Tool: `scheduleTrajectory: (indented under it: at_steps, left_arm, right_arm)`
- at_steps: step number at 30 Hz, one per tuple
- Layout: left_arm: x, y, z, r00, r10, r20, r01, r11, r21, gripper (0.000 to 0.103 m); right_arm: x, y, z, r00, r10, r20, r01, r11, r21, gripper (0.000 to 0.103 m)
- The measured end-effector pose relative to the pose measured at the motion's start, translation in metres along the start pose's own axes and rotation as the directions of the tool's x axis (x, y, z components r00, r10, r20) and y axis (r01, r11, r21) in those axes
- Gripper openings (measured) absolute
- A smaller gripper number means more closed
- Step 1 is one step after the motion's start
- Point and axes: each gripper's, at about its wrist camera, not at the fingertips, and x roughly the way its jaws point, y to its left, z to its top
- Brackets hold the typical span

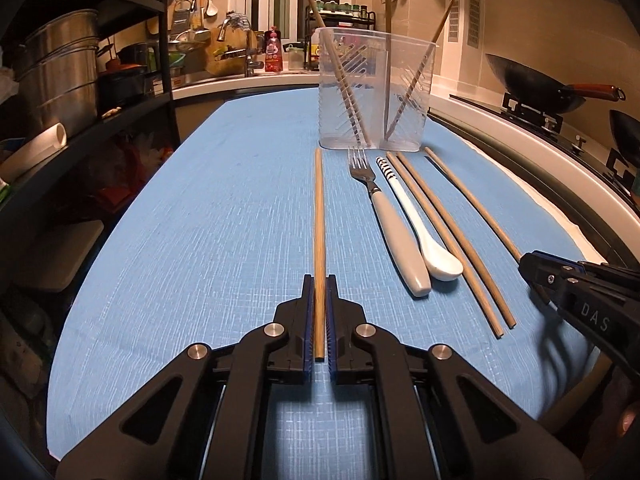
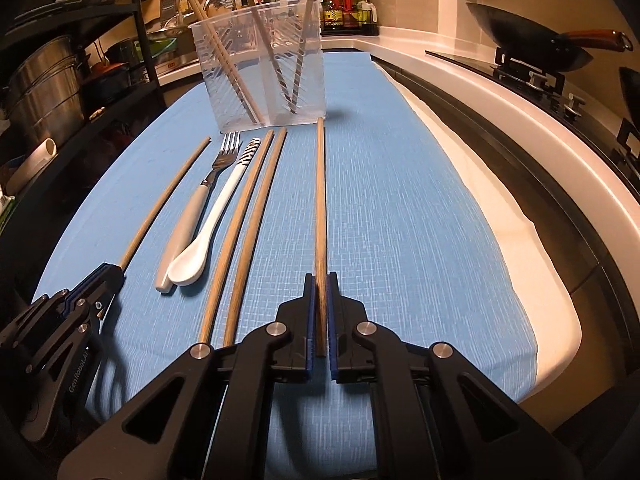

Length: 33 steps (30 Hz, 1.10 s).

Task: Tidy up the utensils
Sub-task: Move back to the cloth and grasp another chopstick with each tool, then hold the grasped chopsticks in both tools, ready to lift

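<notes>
Pinching 1 chopstick (image 1: 319,216) each, left hand-held gripper (image 1: 319,280), right hand-held gripper (image 2: 320,278), both angled down over blue cloth (image 1: 200,240).

I count four chopsticks lying flat: one (image 1: 319,216) on the left, a pair (image 1: 448,236) side by side, and one (image 2: 320,216) on the right. I can see one fork (image 1: 390,216) and one white spoon (image 1: 416,220). I see one clear holder (image 1: 374,88). Four chopsticks (image 2: 236,64) stand in it. I see two grippers, the left gripper (image 1: 319,280) and the right gripper (image 2: 320,280). I see two woks (image 1: 532,84).
</notes>
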Motion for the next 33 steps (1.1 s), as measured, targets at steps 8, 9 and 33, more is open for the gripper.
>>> scheduleTrajectory:
  at_steps: [8,9,33]
  left_arm:
    - [0.0004,-0.0018,-0.0002,1.000,0.002,0.003,-0.002,1.000,0.002,0.006]
    - [0.0004,-0.0019,-0.0002,1.000,0.002,0.002,-0.002,1.000,0.002,0.006]
    - [0.0007,-0.0016,0.0006,1.000,-0.003,0.001,0.003,1.000,-0.012,0.006]
  right_arm:
    - [-0.0002,0.0000,0.0002,1.000,0.001,0.005,-0.001,1.000,0.000,0.006]
    - [-0.0001,0.0004,0.0000,1.000,0.000,0.007,0.000,1.000,-0.001,0.006]
    - [0.0007,0.0029,-0.0007,0.999,-0.013,0.032,0.014,0.999,-0.029,0.006]
